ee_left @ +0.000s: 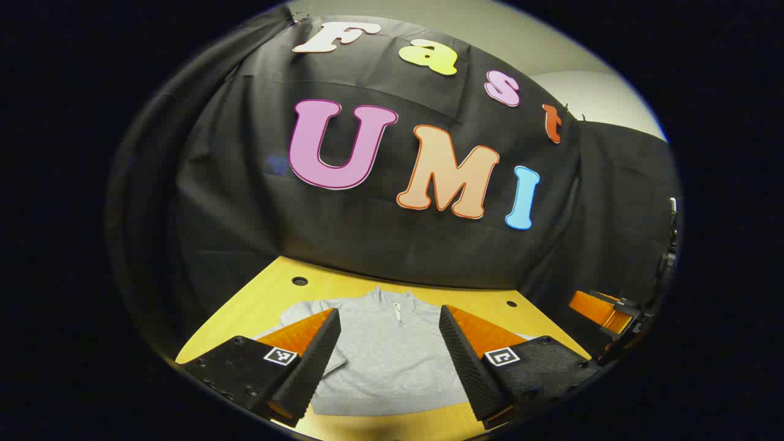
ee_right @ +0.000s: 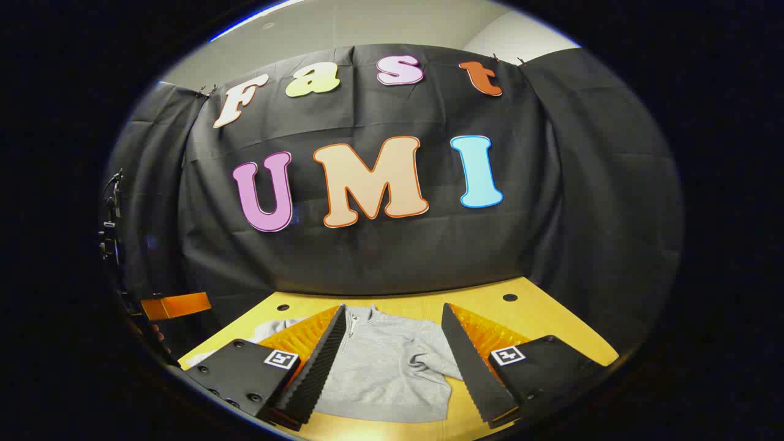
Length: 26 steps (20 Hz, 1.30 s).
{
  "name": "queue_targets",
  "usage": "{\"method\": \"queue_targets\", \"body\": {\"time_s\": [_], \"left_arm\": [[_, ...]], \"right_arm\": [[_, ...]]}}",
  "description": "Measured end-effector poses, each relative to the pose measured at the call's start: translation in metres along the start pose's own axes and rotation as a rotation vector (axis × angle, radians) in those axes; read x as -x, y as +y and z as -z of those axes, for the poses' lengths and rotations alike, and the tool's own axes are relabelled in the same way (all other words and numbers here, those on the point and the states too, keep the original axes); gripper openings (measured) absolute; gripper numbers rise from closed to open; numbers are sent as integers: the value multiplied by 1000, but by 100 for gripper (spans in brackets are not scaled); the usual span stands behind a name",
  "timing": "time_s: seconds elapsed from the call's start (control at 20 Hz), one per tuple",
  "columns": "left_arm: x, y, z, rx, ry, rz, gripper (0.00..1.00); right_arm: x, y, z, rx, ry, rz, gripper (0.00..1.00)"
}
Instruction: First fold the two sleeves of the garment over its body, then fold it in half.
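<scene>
A grey zip-neck sweatshirt (ee_left: 392, 361) lies flat on the yellow table (ee_left: 343, 289), collar toward the far wall. My left gripper (ee_left: 389, 310) hovers above its near part, open, nothing between the ribbed black fingers (ee_left: 312, 361). In the right gripper view the sweatshirt (ee_right: 380, 373) shows a sleeve (ee_right: 432, 358) bunched across its right side. My right gripper (ee_right: 393, 306) hangs over it, open and empty. Each gripper appears at the edge of the other's view as an orange block: the right gripper (ee_left: 597, 309) and the left gripper (ee_right: 177, 304).
The table (ee_right: 545, 315) has small round holes near its far corners (ee_left: 299, 281) (ee_right: 509, 297). Black cloth walls close it in at the back and sides. A stand with cables (ee_right: 110, 220) rises at the left edge.
</scene>
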State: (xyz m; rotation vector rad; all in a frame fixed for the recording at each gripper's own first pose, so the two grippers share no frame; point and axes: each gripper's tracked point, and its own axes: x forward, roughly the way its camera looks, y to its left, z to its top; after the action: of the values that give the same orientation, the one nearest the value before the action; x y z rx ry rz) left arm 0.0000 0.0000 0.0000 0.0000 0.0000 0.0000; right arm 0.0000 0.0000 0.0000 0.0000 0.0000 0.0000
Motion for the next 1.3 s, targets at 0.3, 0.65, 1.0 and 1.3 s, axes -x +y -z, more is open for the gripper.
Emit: {"method": "queue_targets", "body": {"time_s": [0.3, 0.65, 1.0, 1.3], "left_arm": [[-13, 16, 2, -43, 37, 54, 95], [-28, 12, 3, -46, 57, 94, 95], [-42, 6, 5, -32, 63, 104, 95], [-41, 13, 3, -42, 54, 63, 95]], "right_arm": [[-10, 11, 19, -26, 32, 50, 98], [-17, -8, 22, -35, 42, 111, 98], [-22, -53, 7, -54, 9, 199, 98], [-30, -134, 25, -1, 57, 279, 98]]}}
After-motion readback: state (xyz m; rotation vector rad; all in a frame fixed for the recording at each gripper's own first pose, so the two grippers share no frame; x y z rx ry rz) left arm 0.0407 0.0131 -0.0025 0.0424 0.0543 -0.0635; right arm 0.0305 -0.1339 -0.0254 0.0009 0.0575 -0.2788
